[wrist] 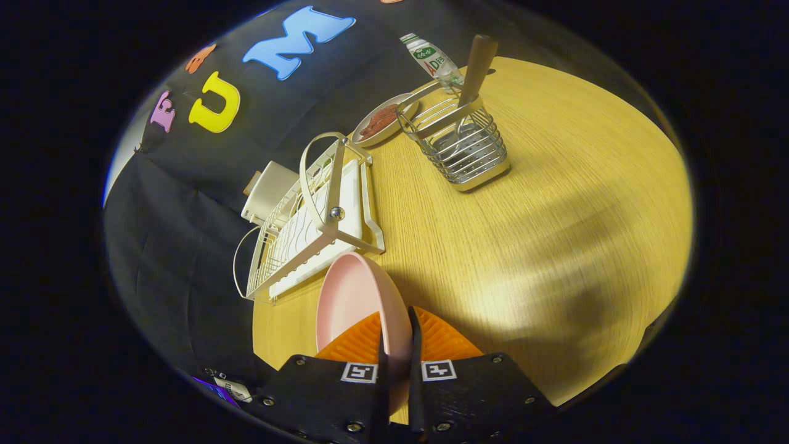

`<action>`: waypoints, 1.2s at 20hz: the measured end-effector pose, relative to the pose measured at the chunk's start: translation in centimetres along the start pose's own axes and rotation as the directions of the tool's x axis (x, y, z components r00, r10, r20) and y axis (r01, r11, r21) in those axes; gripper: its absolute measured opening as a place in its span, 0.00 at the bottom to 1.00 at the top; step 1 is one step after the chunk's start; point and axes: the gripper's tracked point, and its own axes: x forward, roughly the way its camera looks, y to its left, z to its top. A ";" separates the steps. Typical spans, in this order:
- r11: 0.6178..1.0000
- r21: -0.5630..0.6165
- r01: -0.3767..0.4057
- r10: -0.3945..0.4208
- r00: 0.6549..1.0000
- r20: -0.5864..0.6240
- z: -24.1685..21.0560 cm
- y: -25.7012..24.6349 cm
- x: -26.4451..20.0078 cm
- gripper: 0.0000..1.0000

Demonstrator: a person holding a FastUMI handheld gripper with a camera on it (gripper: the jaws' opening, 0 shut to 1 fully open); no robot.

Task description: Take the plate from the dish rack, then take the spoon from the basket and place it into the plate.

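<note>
My gripper [397,336] is shut on the rim of a pink plate [354,302], which stands on edge between the fingers and hangs above the wooden table [555,216]. Just beyond the plate lies the white wire dish rack [311,216], with nothing standing in its slots. Farther off, to the right of the rack, stands a wire basket [459,145] with a metal base. A wooden spoon handle [478,65] sticks up out of the basket; the spoon's bowl is hidden inside it.
A small dish with reddish-brown food [382,120] sits behind the rack, left of the basket. A green-labelled bottle [434,58] lies near the table's far edge. A white box [271,191] sits beside the rack. Bare tabletop spreads to the right of the fingers.
</note>
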 end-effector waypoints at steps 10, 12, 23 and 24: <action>0.960 -0.228 0.161 -0.129 0.980 0.148 4.6 -2.0 -3.5 0.56; 0.930 -0.313 0.193 -0.113 0.960 0.257 7.0 -1.0 -5.6 0.64; 0.822 -0.472 0.318 0.067 0.769 0.635 16.4 2.9 -15.3 0.64; 0.806 -0.487 0.338 0.080 0.752 0.654 16.8 2.9 -15.8 0.64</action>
